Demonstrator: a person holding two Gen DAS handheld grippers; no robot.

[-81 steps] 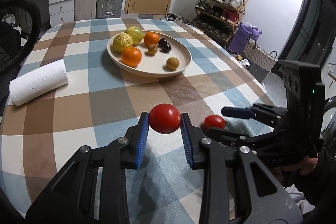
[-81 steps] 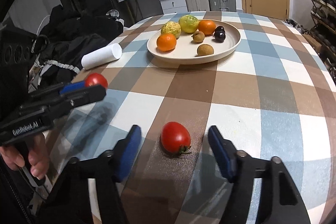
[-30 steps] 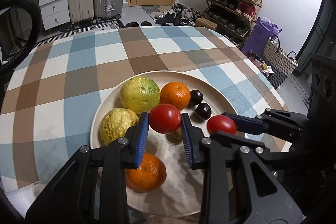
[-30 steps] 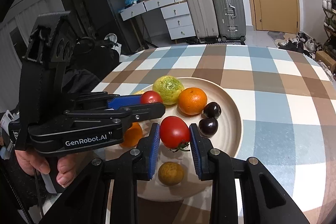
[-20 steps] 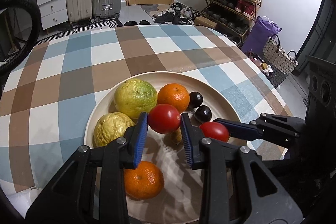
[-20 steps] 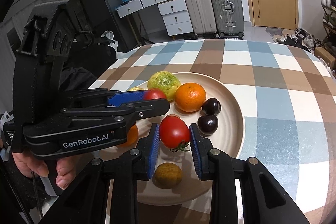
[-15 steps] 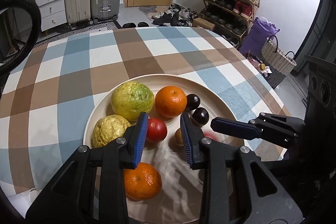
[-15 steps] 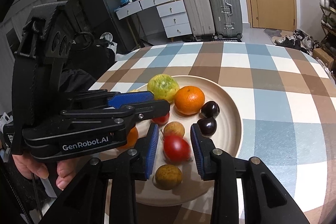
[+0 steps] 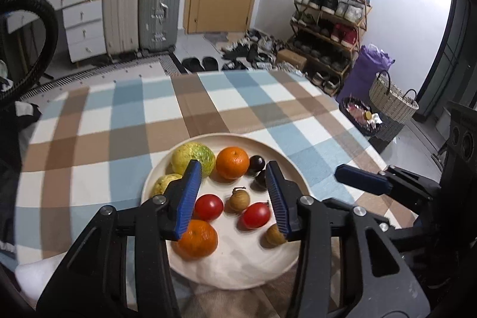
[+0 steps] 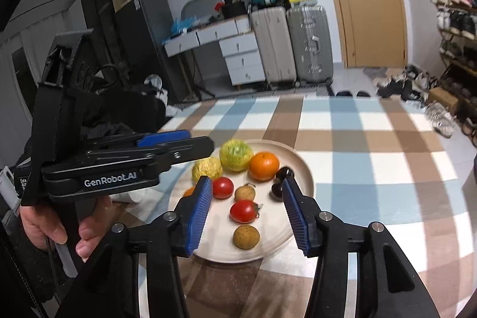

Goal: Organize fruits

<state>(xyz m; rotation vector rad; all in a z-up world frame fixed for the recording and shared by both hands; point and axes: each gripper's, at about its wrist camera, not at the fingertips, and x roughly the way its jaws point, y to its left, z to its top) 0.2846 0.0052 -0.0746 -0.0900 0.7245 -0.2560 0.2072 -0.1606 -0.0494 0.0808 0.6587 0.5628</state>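
On the checked tablecloth (image 9: pixel 125 121) sits the cream plate (image 9: pixel 290 172), and both tomatoes lie on it, apart from each other: one tomato (image 9: pixel 208 207) at about eight o'clock from the plate's middle, the other tomato (image 9: pixel 255 215) near five o'clock beside a small brown fruit (image 9: pixel 239 199). Above them the left gripper (image 9: pixel 232 195) hangs with its blue pads spread wide and nothing between them, while the right gripper (image 10: pixel 249 212) is likewise wide apart and empty over the plate's near half. Toward twelve o'clock rest an orange (image 9: pixel 232 163), a green-yellow fruit (image 9: pixel 193 157) and two dark plums (image 9: pixel 257 164).
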